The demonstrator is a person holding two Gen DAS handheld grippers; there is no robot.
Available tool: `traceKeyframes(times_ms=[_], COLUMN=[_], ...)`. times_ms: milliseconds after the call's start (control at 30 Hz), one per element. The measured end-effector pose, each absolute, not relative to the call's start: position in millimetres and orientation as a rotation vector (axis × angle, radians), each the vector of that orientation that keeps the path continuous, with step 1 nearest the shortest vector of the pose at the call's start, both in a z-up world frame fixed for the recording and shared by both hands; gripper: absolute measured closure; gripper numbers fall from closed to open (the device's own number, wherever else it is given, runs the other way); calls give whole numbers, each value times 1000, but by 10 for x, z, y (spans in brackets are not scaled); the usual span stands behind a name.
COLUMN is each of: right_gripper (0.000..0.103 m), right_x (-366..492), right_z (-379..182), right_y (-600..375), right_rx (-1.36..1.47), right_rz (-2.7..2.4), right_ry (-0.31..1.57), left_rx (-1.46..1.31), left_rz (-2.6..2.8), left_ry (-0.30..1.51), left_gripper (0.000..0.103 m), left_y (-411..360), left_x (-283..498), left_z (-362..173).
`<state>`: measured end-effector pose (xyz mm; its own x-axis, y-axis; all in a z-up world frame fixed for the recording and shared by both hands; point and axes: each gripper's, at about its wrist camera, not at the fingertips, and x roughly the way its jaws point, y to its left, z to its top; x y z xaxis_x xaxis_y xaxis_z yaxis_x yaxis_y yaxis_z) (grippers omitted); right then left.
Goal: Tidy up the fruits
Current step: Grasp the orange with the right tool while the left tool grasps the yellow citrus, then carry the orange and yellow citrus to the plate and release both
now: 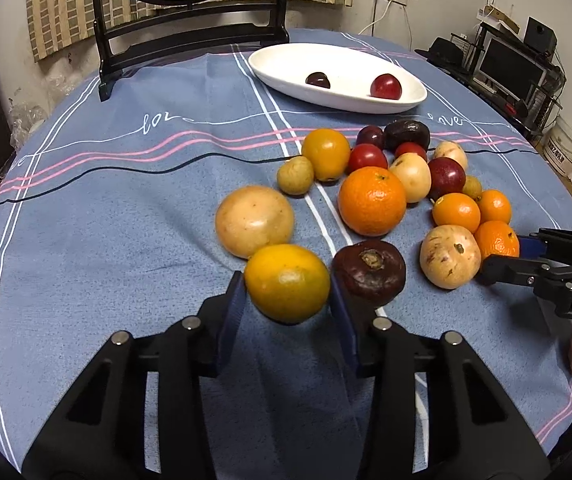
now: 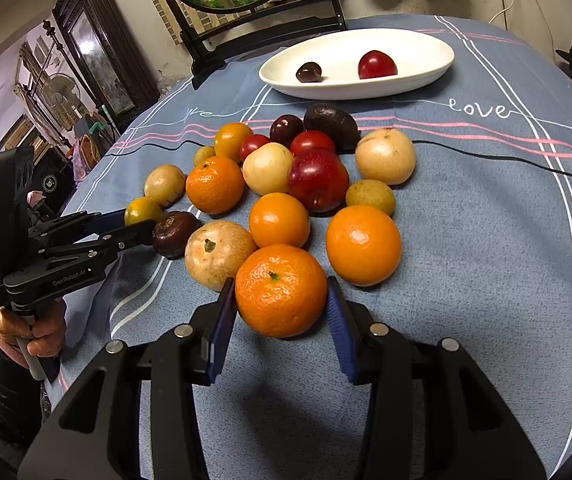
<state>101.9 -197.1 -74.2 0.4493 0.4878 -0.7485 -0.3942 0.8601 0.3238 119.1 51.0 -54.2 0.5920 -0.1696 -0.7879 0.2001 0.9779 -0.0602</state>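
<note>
yellow citrus [image 1: 287,283] between left jaws, tangerine [image 2: 281,291] between right

Left claw [image 1: 287,292]: black arms, blue pads; between them yellow-orange citrus [image 1: 287,282] with greenish patch. Just right of it, dark maroon fruit [image 1: 369,271]; beyond, pale tan fruit [image 1: 254,221].
Right claw [image 2: 282,300]: same black and blue; between pads bright orange mandarin [image 2: 281,290], pitted skin.
Far ahead, white dish [image 2: 413,58] with red plum [image 2: 377,65].
Bench cloth [image 2: 485,240]: grey-blue, white and pink stripes, black wavy line.
</note>
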Motion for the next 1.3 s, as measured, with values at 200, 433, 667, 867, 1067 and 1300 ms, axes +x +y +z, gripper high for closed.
traceKeyframes(times_ms=[200, 433, 667, 867, 1067, 1300], right_gripper=[58, 58, 58, 58, 58, 58], right_x=[999, 959, 980, 1583, 2367, 2700], right_z=[-734, -700, -419, 13, -144, -398], right_y=[-2005, -2015, -1991, -2080, -1999, -1877], right_rx=[118, 125, 149, 179, 206, 173], right_rz=[553, 570, 645, 542, 456, 482], right_ry=[947, 924, 854, 725, 739, 820], left_rx=[21, -23, -66, -115, -120, -109], left_rz=[-199, -254, -369, -364, -317, -228], left_ry=[886, 869, 826, 786, 815, 856], left_gripper=[61, 61, 61, 60, 60, 60], left_y=[533, 537, 443, 224, -34, -96], left_x=[1096, 966, 1132, 1927, 2866, 3457], left_z=[-492, -407, 3, 328, 217, -89])
